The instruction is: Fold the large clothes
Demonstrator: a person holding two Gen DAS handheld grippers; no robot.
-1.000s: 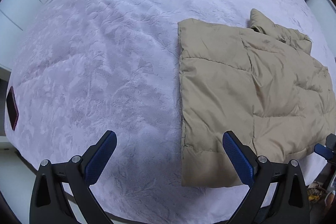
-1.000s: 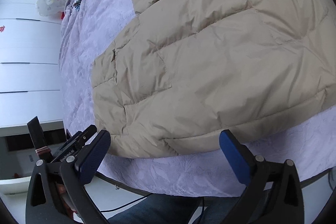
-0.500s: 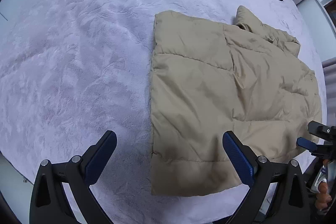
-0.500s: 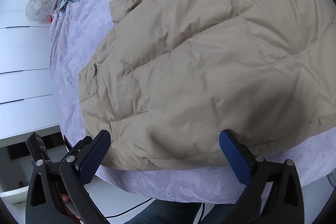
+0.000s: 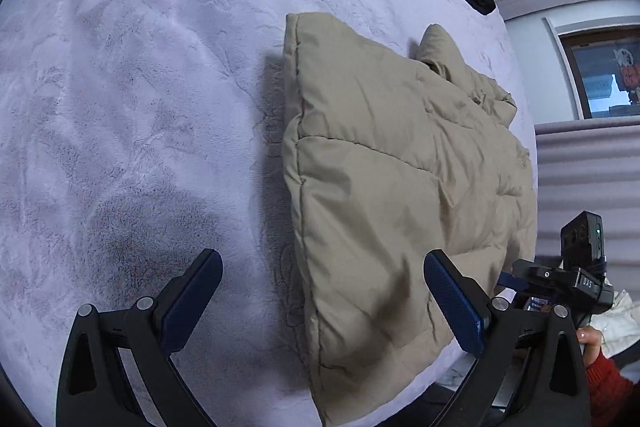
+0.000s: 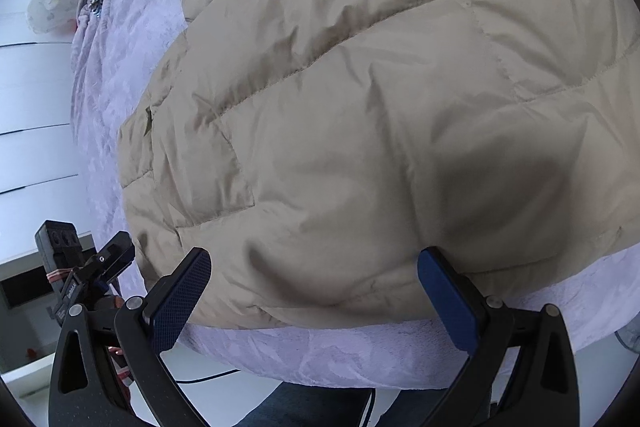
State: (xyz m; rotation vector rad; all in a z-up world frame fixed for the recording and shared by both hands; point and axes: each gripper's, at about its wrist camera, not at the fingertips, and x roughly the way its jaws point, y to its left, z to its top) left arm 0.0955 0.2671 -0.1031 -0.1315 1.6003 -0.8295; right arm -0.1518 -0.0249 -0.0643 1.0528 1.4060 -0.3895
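One beige jacket point(image 5: 400, 187) lies on the bed point(image 5: 140, 87); two tools, left point(image 5: 322, 301) and right point(image 6: 314, 295), gape wide, empty.

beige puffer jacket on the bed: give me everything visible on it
The beige puffer jacket is a quilted, padded garment of smooth matte fabric, stitched into puffy panels. It lies flat on the lavender plush bedspread, apparently already folded into a rough rectangle, one long side straight and seamed, with a crumpled part sticking up at the far end. Its near hem reaches the bed's edge. Both the left gripper and the right gripper are open by that hem, gripping nothing.
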